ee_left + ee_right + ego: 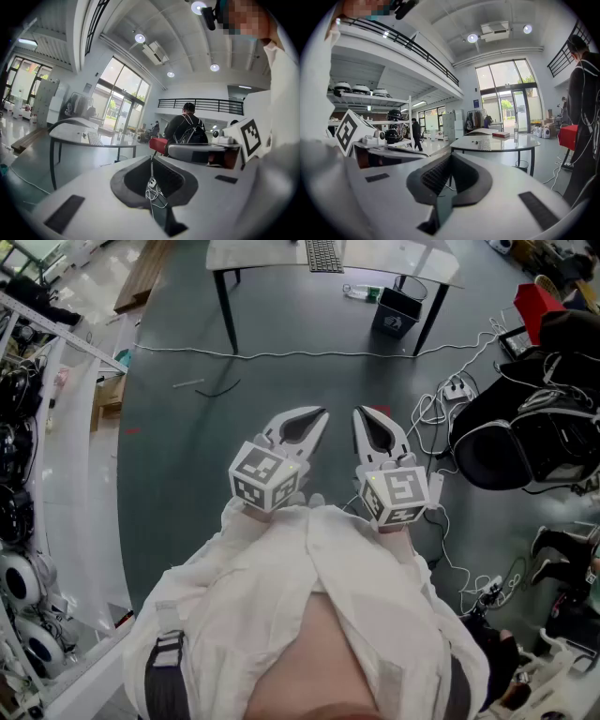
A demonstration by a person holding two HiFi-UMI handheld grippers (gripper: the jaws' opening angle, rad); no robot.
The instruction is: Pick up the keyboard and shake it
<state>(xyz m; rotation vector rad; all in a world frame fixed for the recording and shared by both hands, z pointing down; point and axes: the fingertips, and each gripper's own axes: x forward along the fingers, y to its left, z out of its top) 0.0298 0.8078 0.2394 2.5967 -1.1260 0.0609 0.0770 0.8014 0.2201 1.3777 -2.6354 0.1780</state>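
- Head view: the person, in a white shirt, holds both grippers close in front of the chest, side by side and level above the dark floor (187, 474).
- The left gripper (320, 412) has its jaws pressed together with nothing between them. The right gripper (359, 414) is just beside it, also closed and empty.
- The keyboard (323, 254) lies on the table (262, 254) at the far top edge of the view, well apart from both grippers.
- A black bin (396, 310) stands under the table's right side, with a bottle (359, 293) lying on the floor just beside it. A white cable (281, 354) runs across the floor in front of the table legs.
- Left gripper view: the jaw tips meet in a closed line and grip nothing; only floor and loose white cable show through the hollow behind them.
- The keyboard rests flat on the table to the left in the distance. A person with a backpack (187, 131) stands further back, facing away.
- The right gripper's marker cube shows at the right edge.
- Right gripper view: these jaws are also closed tip to tip and hold nothing.
- The keyboard lies on the table straight ahead, far off. A red box (500, 134) and an upright bottle stand behind it on the same top, and the bin is below.
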